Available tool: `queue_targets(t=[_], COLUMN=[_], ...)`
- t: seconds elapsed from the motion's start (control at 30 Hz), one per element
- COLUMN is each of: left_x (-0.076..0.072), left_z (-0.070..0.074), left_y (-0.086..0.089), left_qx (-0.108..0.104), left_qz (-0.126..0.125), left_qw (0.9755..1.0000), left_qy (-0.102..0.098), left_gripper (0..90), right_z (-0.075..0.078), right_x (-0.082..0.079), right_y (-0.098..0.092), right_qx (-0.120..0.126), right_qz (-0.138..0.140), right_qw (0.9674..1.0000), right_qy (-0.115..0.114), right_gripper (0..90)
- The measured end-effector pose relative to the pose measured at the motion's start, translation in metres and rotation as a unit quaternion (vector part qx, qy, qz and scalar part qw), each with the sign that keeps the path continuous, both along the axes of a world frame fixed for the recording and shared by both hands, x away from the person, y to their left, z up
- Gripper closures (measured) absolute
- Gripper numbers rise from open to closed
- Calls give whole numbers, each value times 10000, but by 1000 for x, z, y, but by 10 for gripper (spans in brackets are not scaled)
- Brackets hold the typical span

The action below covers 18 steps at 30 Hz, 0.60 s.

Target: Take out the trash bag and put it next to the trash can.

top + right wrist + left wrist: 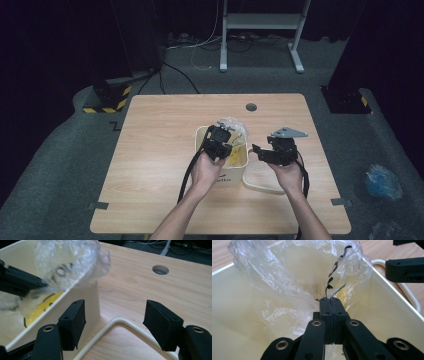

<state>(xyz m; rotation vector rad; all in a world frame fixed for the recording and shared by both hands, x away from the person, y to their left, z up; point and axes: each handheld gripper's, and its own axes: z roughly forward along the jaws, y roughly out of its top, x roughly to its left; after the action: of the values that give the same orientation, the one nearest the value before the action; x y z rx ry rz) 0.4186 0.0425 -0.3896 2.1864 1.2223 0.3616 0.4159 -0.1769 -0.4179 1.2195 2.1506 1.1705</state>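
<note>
A light wooden desk [165, 150] with a round cable hole [251, 107] stands on grey carpet [65, 165] in a dark room, a white metal frame [260, 22] and loose cables [195, 50] at the far side.

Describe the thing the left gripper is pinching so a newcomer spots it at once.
Find the light wooden table, then the cream plastic bin at its middle. Rising from the bin is a crinkled clear plastic bag, pinched by the left gripper: the one see-through thing there, with black print.
</note>
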Motion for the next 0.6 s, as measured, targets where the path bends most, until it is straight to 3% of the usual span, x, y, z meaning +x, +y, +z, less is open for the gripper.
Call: queue_targets(t=[0.3,0.6], left_x=[-2,-5], left_z=[8,26], left_y=[10,23], left_qx=[-102,-281], left_qz=[-34,-80], left_qw=[9998,9990], left_qy=[-166,-347], left_gripper=[895,895], right_z=[-23,-29], right_x=[-2,-3], right_y=[-16,-19], right_qx=[14,-54], right_qz=[-181,-156], right_qw=[9996,9994], right_qy=[195,290], right_gripper=[332,320])
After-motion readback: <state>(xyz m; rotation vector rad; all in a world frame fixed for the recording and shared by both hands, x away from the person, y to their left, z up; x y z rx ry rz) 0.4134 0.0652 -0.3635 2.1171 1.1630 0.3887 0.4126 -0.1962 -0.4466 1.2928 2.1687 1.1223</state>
